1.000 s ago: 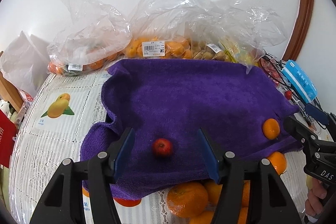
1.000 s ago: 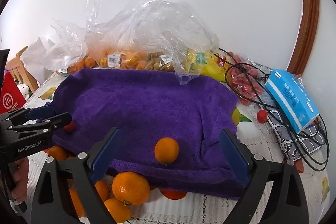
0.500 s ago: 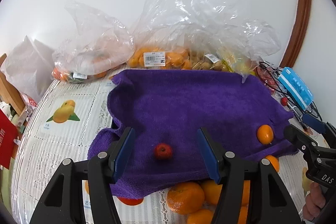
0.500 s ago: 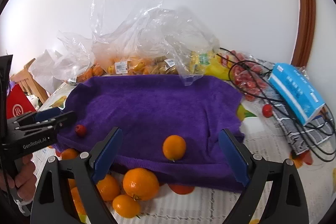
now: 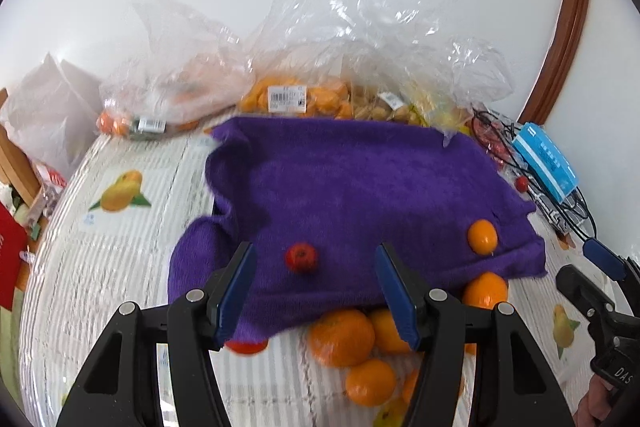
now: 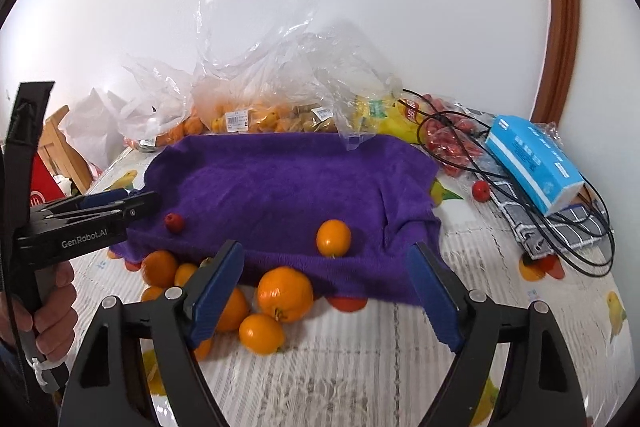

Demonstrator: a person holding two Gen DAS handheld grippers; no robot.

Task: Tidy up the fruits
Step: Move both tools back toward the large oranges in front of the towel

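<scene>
- The left gripper (image 5: 314, 277) is wide open. It holds nothing and touches nothing.
- A small red fruit (image 5: 301, 257) sits on the purple towel (image 5: 352, 179), in the gap between the left gripper's blue fingers (image 5: 236, 287). They do not touch it.
- The right gripper (image 6: 326, 291) is wide open too, with nothing in it.
- A small orange (image 6: 333, 237) rests on the towel near its front edge, out in front of the right gripper.
- A pile of oranges (image 6: 284, 293) lies on the table (image 6: 360, 367), just at the towel's front edge.
- Clear bags of fruit (image 5: 296, 99) sit behind the towel.
- A blue box (image 6: 534, 157) lies to the right, on some black cables (image 6: 560, 195).
</scene>
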